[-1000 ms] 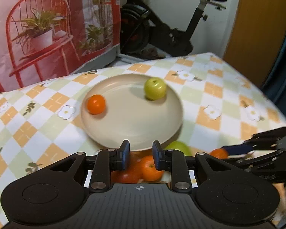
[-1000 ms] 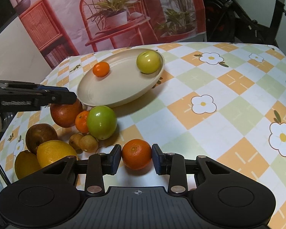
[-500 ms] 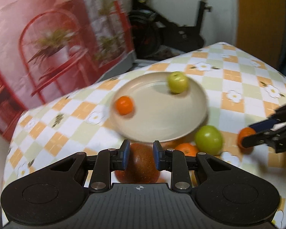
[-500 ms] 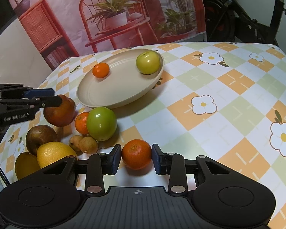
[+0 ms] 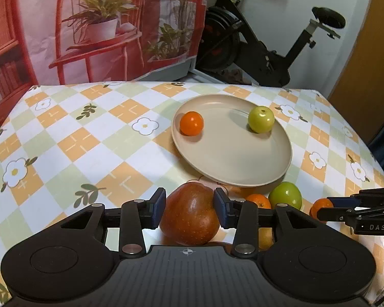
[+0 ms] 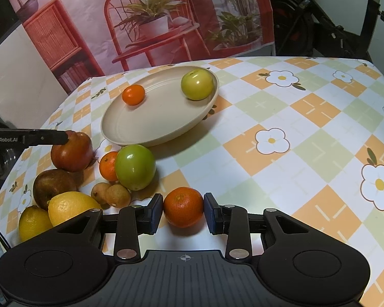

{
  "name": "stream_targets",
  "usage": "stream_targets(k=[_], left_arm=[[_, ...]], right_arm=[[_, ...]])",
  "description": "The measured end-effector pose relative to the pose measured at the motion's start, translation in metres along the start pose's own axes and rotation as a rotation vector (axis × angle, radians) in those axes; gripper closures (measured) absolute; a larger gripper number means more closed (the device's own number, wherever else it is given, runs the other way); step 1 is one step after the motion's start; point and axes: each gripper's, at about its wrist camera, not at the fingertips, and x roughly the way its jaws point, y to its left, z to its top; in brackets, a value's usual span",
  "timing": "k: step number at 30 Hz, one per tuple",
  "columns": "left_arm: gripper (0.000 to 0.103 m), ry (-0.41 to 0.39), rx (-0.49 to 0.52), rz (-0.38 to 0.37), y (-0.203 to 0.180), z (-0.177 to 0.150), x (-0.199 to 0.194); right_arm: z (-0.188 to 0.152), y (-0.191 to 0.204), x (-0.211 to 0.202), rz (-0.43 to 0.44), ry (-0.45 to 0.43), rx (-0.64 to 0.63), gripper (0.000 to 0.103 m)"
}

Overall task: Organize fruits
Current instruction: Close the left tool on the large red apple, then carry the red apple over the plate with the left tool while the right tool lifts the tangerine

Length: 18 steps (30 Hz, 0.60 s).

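Note:
A beige plate [image 5: 233, 163] holds a small orange [image 5: 191, 123] and a yellow-green apple [image 5: 261, 119]. My left gripper [image 5: 189, 206] is open, its pads on either side of a red apple [image 5: 190, 217] on the table, just short of the plate. My right gripper [image 6: 183, 213] is open around an orange [image 6: 183, 206] on the table. The plate [image 6: 130, 128] shows in the right wrist view too. The left gripper's fingers [image 6: 46, 137] reach the red apple [image 6: 73, 152] there.
Loose fruit lies near the plate: a green apple [image 6: 135, 170], a small orange [image 6: 109, 165], a brown pear [image 6: 52, 186], two lemons [image 6: 69, 208], two small brown fruits [image 6: 111, 194]. The checked tablecloth [image 6: 294, 133] stretches right. An exercise bike [image 5: 263, 48] stands behind the table.
My left gripper swung left and drew back, and its jaws opened wider around the red apple. My right gripper stayed around the orange.

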Motion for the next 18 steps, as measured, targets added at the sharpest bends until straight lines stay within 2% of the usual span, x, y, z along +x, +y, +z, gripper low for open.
stream_targets(k=[7, 12, 18], left_arm=[[0.047, 0.041, -0.010, -0.032, 0.002, 0.002, 0.009], [0.037, 0.086, 0.032, -0.055, -0.005, 0.001, 0.018], [0.037, 0.115, 0.080, -0.068, -0.018, 0.001, 0.029]], right_arm=[[0.000, 0.000, 0.000, 0.000, 0.000, 0.003, 0.071], [-0.001, 0.001, 0.000, -0.002, 0.000, 0.005, 0.071], [-0.001, 0.001, 0.000, -0.001, 0.000, 0.008, 0.071]])
